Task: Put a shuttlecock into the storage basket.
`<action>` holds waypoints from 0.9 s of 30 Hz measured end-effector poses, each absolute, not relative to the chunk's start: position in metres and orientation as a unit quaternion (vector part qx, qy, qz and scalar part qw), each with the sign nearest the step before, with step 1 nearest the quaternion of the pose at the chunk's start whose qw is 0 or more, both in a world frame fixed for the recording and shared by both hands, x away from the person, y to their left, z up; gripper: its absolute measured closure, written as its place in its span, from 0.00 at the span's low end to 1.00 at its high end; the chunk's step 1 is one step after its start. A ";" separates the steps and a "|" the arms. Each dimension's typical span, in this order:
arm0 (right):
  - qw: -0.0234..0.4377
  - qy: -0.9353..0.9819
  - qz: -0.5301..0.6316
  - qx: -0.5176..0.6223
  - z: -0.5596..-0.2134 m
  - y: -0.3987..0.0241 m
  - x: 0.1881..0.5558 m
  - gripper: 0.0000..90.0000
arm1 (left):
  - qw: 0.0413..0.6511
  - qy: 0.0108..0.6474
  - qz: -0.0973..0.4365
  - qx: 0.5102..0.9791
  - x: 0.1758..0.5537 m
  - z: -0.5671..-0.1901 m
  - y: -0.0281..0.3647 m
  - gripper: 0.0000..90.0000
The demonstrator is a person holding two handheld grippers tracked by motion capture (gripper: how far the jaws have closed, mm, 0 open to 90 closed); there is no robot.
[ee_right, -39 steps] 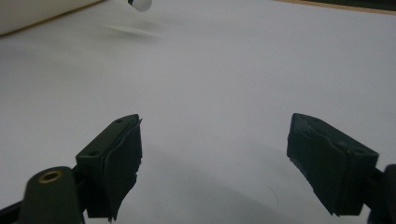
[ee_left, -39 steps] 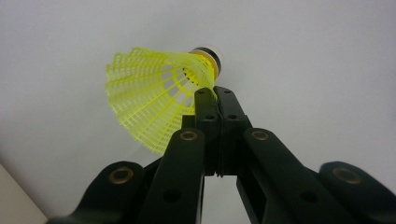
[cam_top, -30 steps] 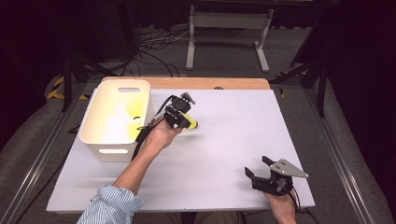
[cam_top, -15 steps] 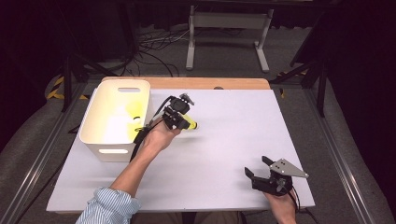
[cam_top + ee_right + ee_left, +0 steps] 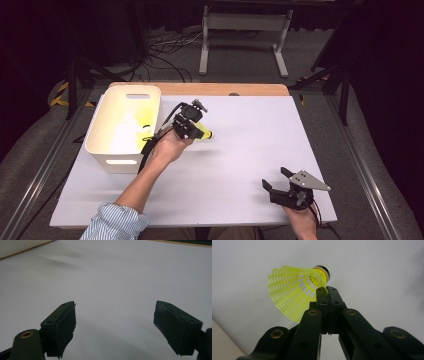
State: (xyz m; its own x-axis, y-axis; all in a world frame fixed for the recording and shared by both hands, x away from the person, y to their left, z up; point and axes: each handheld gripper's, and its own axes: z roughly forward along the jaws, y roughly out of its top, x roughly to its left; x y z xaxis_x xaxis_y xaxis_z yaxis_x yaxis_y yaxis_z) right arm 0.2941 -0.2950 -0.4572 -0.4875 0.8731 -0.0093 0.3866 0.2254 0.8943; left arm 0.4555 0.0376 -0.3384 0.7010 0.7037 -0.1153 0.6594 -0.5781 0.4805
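A yellow shuttlecock (image 5: 294, 293) is pinched by its mesh skirt in the clenched left hand-held gripper (image 5: 191, 122), above the tabletop (image 5: 240, 135) toward its far left corner, just beside the white bin (image 5: 107, 145). The carry appears to be in hand; next, a move over the bin and a release seem called for. The skirt is open lattice, the cork tip black-banded. The right hand-held gripper (image 5: 278, 179) is held released near the near right corner.

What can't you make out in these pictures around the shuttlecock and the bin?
- Shuttlecock: in the high view, the left gripper and hand cover most of it.
- White bin: the floor is glared out in the high view.
- Right gripper: the wrist is cut off by the bottom edge.
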 end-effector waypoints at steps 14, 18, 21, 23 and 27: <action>0.267 0.737 0.451 0.427 -0.457 -0.295 0.295 0.21 | 0.256 0.375 0.044 0.890 0.449 -0.328 0.037 1.00; 0.266 0.737 0.450 0.428 -0.457 -0.295 0.295 0.21 | 0.256 0.374 0.044 0.890 0.448 -0.326 0.038 1.00; 0.266 0.737 0.450 0.428 -0.457 -0.295 0.295 0.21 | 0.256 0.374 0.045 0.890 0.447 -0.325 0.040 1.00; 0.266 0.738 0.450 0.428 -0.457 -0.295 0.295 0.21 | 0.256 0.375 0.046 0.890 0.447 -0.324 0.041 1.00; 0.265 0.737 0.450 0.429 -0.457 -0.295 0.295 0.21 | 0.255 0.376 0.046 0.890 0.446 -0.322 0.043 1.00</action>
State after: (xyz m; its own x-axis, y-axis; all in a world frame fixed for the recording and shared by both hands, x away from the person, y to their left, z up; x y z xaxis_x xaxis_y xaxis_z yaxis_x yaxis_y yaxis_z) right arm 0.2950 -0.2950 -0.4573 -0.4907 0.8713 -0.0049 0.3934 0.2265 0.8911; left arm 0.4457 0.0428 -0.3217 0.7130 0.6925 -0.1096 0.6453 -0.5871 0.4888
